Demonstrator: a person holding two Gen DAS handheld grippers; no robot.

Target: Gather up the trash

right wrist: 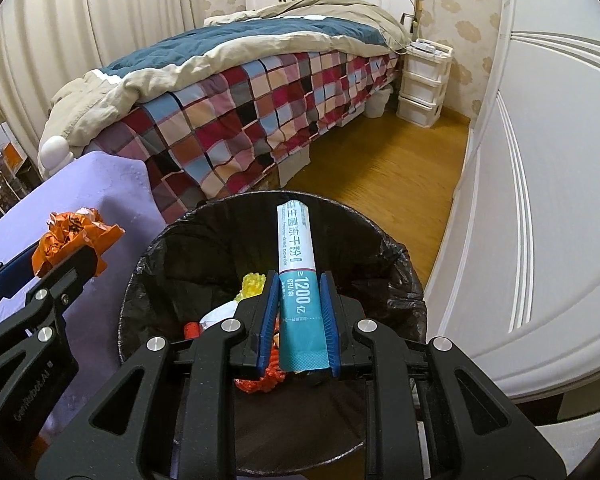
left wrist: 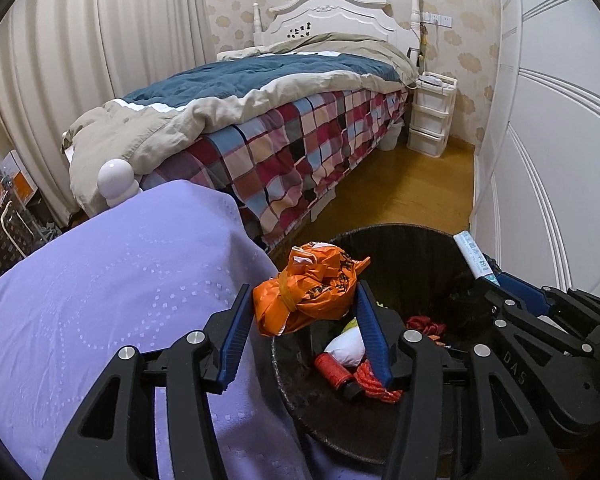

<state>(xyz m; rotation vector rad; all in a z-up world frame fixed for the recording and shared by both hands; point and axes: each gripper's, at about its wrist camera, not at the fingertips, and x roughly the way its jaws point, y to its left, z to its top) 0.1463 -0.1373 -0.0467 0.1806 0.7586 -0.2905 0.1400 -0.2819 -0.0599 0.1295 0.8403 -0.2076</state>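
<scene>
i hold a two-finger claw in each hand above a round trash bin [right wrist: 396, 280] lined with a black bag, standing on a wooden floor [right wrist: 380, 168] between a lilac-covered surface [left wrist: 100, 300] and a white wardrobe door [right wrist: 540, 160]. my left claw [left wrist: 304, 300] is partly closed around a crumpled orange plastic bag [left wrist: 308, 288], its blue pads touching the bag's sides, just over the bin's near-left rim. my right claw [right wrist: 300, 312] is clamped narrow on a flat teal and white sachet [right wrist: 298, 272] that points away from me over the bin's mouth. inside the bin lie a red spool [left wrist: 334, 368], red-orange cord [left wrist: 376, 380], something white [left wrist: 346, 346] and something yellow [right wrist: 254, 284]. behind is a bed [left wrist: 300, 140] with a checked cover and a blue and beige quilt, and a white drawer unit [left wrist: 430, 116] by the wall.
</scene>
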